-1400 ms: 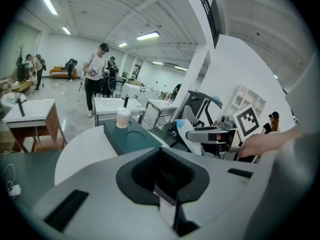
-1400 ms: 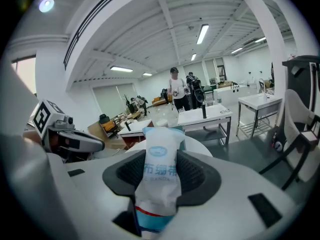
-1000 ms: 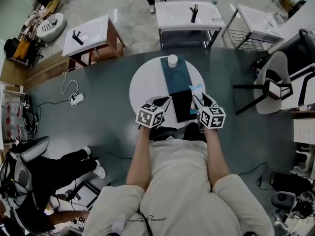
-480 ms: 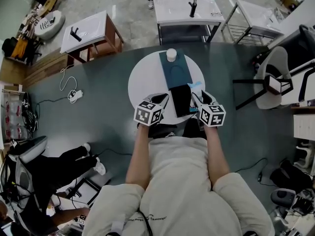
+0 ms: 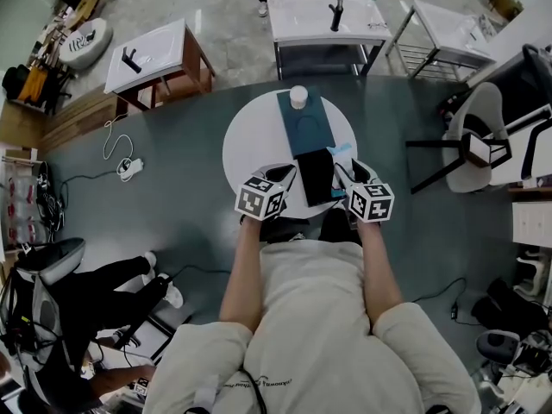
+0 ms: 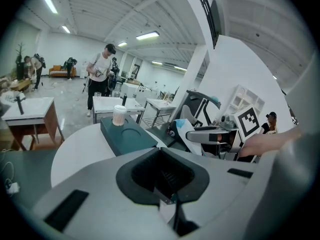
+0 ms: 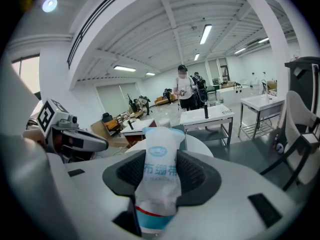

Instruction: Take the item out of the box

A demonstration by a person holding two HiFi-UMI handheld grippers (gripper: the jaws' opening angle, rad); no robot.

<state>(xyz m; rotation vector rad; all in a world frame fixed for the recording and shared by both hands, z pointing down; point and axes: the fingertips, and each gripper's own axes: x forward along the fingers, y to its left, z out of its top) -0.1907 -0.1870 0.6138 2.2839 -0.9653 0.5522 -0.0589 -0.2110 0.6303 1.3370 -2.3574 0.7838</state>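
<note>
My right gripper (image 7: 161, 170) is shut on a white and blue bandage packet (image 7: 160, 184), which stands upright between the pads. In the head view the packet (image 5: 342, 152) is held just right of an open black box (image 5: 316, 176) at the near edge of the round white table (image 5: 250, 145). My left gripper (image 5: 283, 178) hovers at the box's left side. Its pads (image 6: 170, 176) stand close together, and I see nothing clearly between them. Farther back lies a teal box (image 5: 304, 124) with a white cup (image 5: 298, 97) on its far end.
White workbenches (image 5: 321, 20) stand beyond the table and a chair (image 5: 476, 149) is to the right. A person (image 6: 102, 74) stands far back in the room. Cables and a power strip (image 5: 129, 169) lie on the floor at the left.
</note>
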